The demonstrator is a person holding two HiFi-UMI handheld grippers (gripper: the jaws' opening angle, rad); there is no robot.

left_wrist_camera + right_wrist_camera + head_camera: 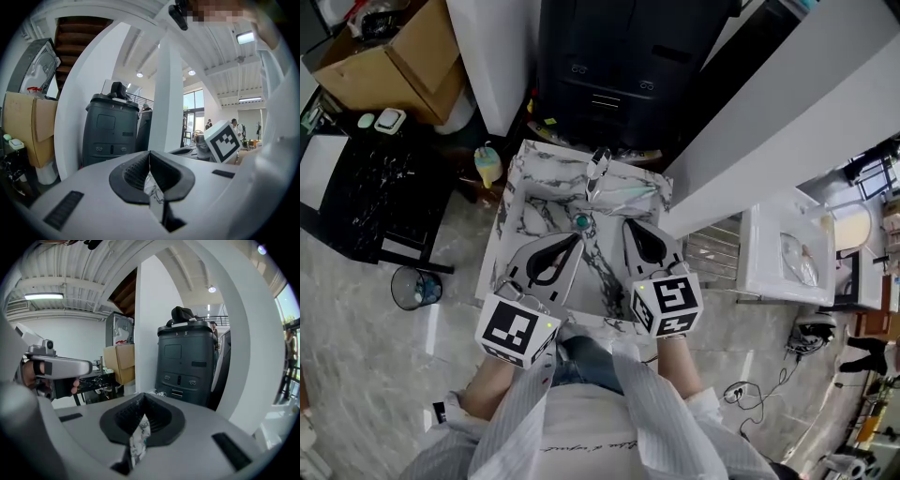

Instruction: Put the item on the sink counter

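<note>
A white sheet with grey marble veining (534, 183) hangs spread out in front of me, above the floor. A small teal spot (581, 221) and a shiny silver fold (598, 173) show on it. My left gripper (574, 240) is shut on the sheet's near part, and a strip of the marbled sheet (153, 185) shows pinched in the left gripper (150, 154). My right gripper (630, 227) is shut on the sheet beside it, with the sheet (139, 437) caught between the closed jaws of the right gripper (142, 398).
A dark grey cabinet (619, 66) stands just beyond the sheet, beside a white column (497, 56). At the left are a cardboard box (394, 52), a black marble table (356, 187), a small bin (414, 287) and a yellow bottle (487, 166). A white sink unit (787, 253) stands at the right.
</note>
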